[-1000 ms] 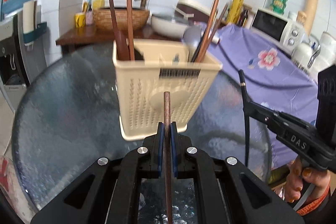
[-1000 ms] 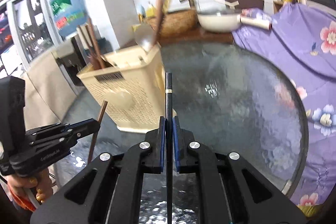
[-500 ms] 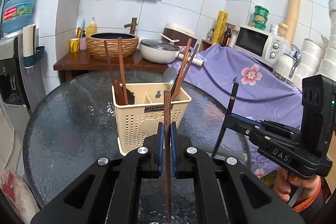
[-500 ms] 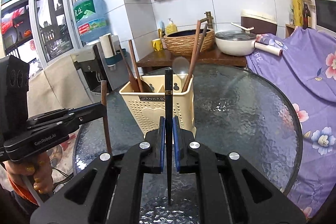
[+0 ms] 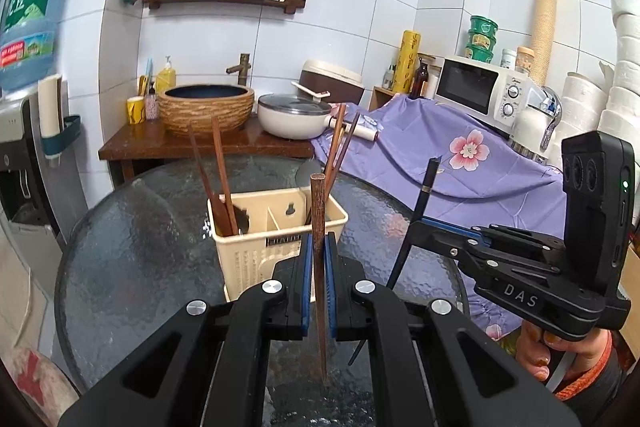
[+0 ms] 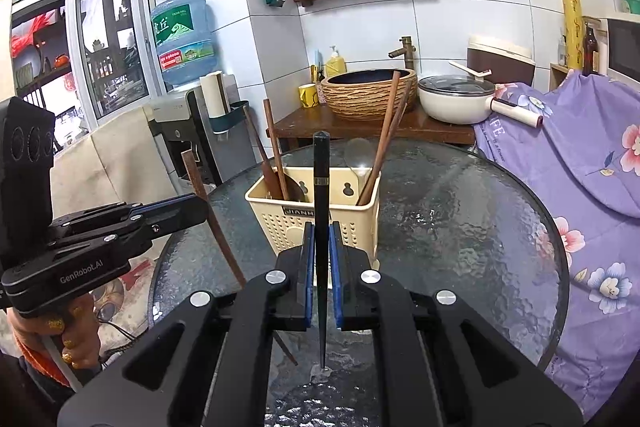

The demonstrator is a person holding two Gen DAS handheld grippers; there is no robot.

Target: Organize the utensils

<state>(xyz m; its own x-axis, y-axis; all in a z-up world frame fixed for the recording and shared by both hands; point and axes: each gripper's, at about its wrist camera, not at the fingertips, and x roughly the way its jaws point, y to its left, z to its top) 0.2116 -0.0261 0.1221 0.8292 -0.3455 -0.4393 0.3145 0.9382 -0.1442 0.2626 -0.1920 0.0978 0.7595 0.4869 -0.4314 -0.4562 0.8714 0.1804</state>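
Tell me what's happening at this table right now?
A person holds a gripper in each hand. The left gripper is shut on a brown wooden chopstick; the right gripper is shut on a black chopstick. Both sticks are held upright above the glass table, just in front of the cream utensil caddy, which already holds wooden chopsticks and a spoon.

Glass, plastic and wood

I see a pebbled, glossy glass surface (image 5: 132,247), a matt cream perforated plastic caddy (image 6: 288,227), a grainy brown wooden chopstick (image 5: 318,211), a glossy black chopstick (image 6: 321,179), and a printed purple cloth (image 6: 580,155).
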